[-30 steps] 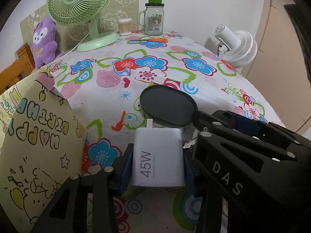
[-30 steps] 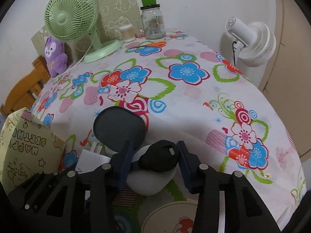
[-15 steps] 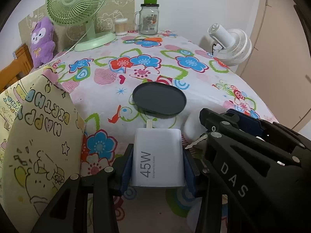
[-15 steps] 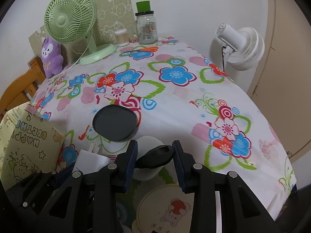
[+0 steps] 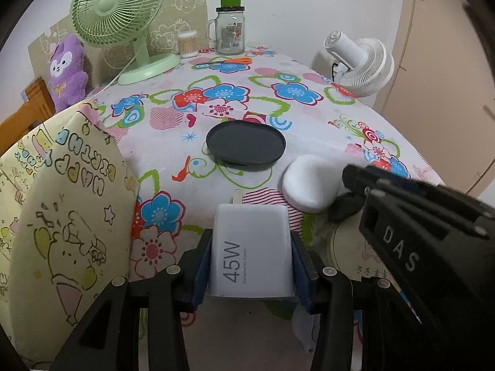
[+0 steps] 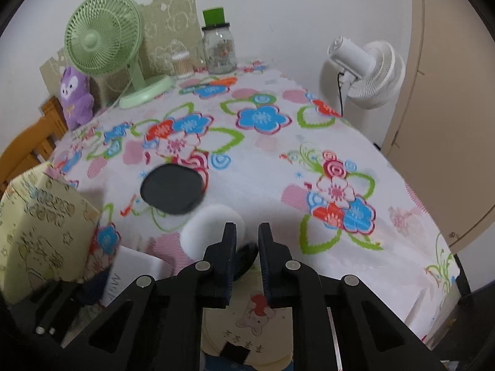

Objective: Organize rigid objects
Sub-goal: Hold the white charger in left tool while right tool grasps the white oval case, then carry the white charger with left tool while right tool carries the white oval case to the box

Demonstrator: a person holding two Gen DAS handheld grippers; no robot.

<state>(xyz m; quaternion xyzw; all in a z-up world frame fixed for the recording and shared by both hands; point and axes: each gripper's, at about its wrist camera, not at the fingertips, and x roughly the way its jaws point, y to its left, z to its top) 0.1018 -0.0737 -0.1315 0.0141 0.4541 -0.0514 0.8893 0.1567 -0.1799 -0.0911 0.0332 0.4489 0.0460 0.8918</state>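
While the left hand-held gripper [image 5: 252, 258] clamps the charger [image 5: 251, 252], the right [image 6: 247, 259] has closed, its catch obscured.

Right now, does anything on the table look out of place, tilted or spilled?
Nothing is spilled or broken. Only the bag at the left edge stands out: it leans, and its lettering reads upside down. The left gripper holds the charger squarely; the right gripper is shut on a black object.

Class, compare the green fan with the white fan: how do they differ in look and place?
The green fan stands on the tablecloth, facing us; the white fan stands beyond the table's edge, showing us its back. The green fan has a round base; the white fan's base is hidden. Both are small with round grilles.
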